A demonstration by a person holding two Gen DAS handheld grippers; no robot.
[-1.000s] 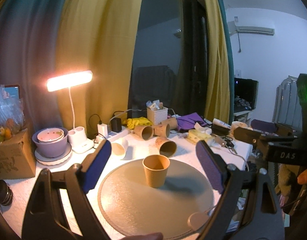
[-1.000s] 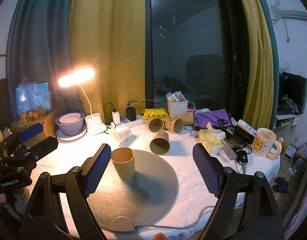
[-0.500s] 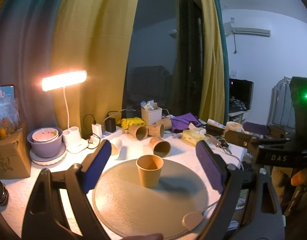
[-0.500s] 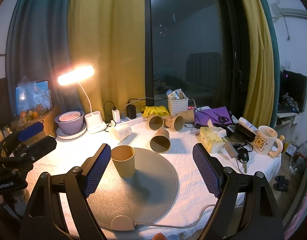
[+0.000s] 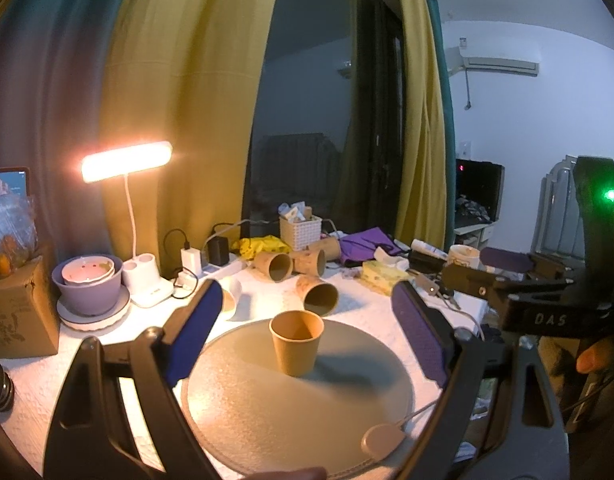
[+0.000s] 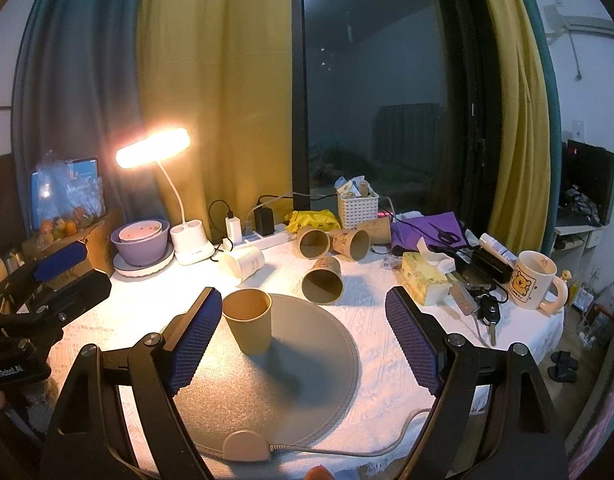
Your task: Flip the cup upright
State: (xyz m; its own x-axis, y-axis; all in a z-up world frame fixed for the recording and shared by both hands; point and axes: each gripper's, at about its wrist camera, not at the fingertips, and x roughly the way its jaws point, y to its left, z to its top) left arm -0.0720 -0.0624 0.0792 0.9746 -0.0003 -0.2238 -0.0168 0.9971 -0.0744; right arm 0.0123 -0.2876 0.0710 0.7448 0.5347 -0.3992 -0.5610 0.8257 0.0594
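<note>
Drawn back slightly from the upright tan paper cup (image 5: 295,342) (image 6: 247,326), which stands free on the round grey mat (image 5: 267,408) (image 6: 299,376). Left gripper (image 5: 307,334) and right gripper (image 6: 307,334) both spread wide, gripping nothing. Beyond the mat, another brown paper cup (image 6: 323,281) lying on its side.

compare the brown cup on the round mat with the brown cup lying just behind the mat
The cup on the mat stands upright, mouth up; the cup behind the mat lies on its side, mouth toward the camera. The first sits on the grey mat, the second on the white tablecloth. Both are brown paper cups.
</note>
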